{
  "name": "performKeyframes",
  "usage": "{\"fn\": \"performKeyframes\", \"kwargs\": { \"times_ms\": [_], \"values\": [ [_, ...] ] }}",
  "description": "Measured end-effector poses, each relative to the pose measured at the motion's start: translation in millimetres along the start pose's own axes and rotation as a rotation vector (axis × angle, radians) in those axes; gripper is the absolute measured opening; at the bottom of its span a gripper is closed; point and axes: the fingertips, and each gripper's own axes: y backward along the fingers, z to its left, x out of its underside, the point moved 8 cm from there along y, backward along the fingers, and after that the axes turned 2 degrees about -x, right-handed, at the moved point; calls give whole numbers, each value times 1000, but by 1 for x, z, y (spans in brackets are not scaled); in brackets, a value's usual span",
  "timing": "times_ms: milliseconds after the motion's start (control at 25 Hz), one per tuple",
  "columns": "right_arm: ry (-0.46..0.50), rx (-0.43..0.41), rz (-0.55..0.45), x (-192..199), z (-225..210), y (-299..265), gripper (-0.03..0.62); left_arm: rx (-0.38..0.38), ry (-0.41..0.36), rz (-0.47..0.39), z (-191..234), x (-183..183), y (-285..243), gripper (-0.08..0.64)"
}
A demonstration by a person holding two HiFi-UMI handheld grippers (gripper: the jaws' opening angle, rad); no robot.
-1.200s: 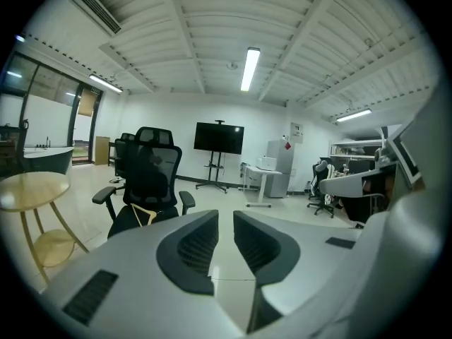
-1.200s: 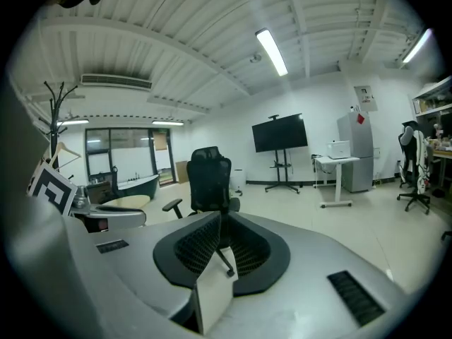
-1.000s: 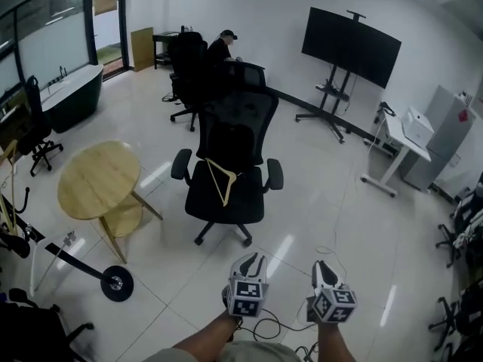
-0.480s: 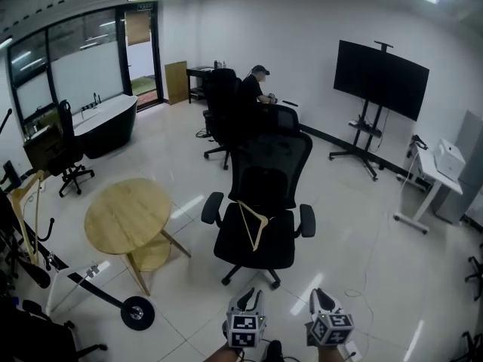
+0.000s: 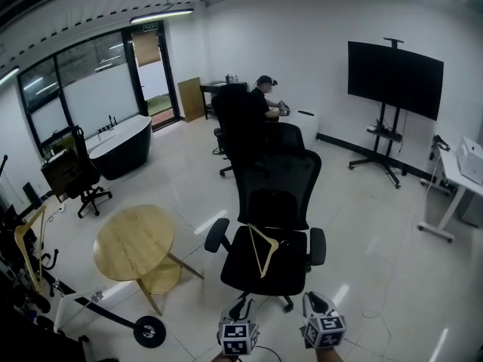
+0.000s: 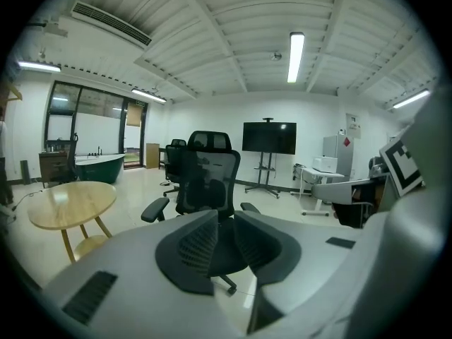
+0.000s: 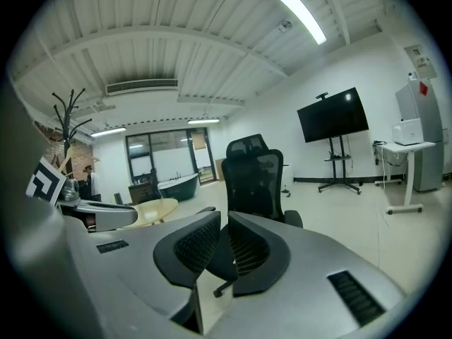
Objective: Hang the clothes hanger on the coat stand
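A wooden clothes hanger (image 5: 263, 250) lies on the seat of a black office chair (image 5: 276, 202) in the middle of the head view. Both grippers sit at the bottom edge of that view, short of the chair and apart from the hanger. My left gripper (image 5: 242, 305) is shut and empty, as is my right gripper (image 5: 312, 302). The left gripper view has its jaws (image 6: 226, 219) close together, pointing at the chair (image 6: 205, 179). In the right gripper view the gripper (image 7: 224, 219) is also shut, and a black coat stand (image 7: 67, 119) rises at the far left.
A round wooden table (image 5: 136, 241) stands left of the chair. A second wooden hanger (image 5: 29, 244) hangs at the left edge. A wheeled black bar (image 5: 148, 330) lies on the floor near my left. A person (image 5: 264, 96) sits at the back, and a TV stand (image 5: 394, 78) is at the right.
The head view has tilted upward, so the chair, hanger and both grippers sit lower in the frame. Both grippers stay shut and side by side.
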Motion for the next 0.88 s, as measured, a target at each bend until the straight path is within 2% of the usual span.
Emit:
{"fn": "performKeyframes", "kwargs": {
  "times_ms": [240, 440, 520, 640, 800, 880],
  "values": [
    [-10, -70, 19, -11, -9, -43, 17, -42, -8, 11, 6, -15, -27, 78],
    [2, -69, 55, -8, -5, -91, 34, -44, -15, 37, 34, -15, -62, 115],
    [15, -65, 72, -2, -14, -156, 34, -29, -18, 46, 66, -12, -125, 115],
    [30, -42, 96, 0, -15, -272, 34, 5, -4, 43, 138, -25, -227, 115],
    [64, 4, 123, -33, 18, -358, 34, 40, 6, 13, 217, -65, -285, 109],
    [81, 34, 145, -44, 39, -398, 34, 40, 3, 14, 259, -78, -305, 74]
  ]
}}
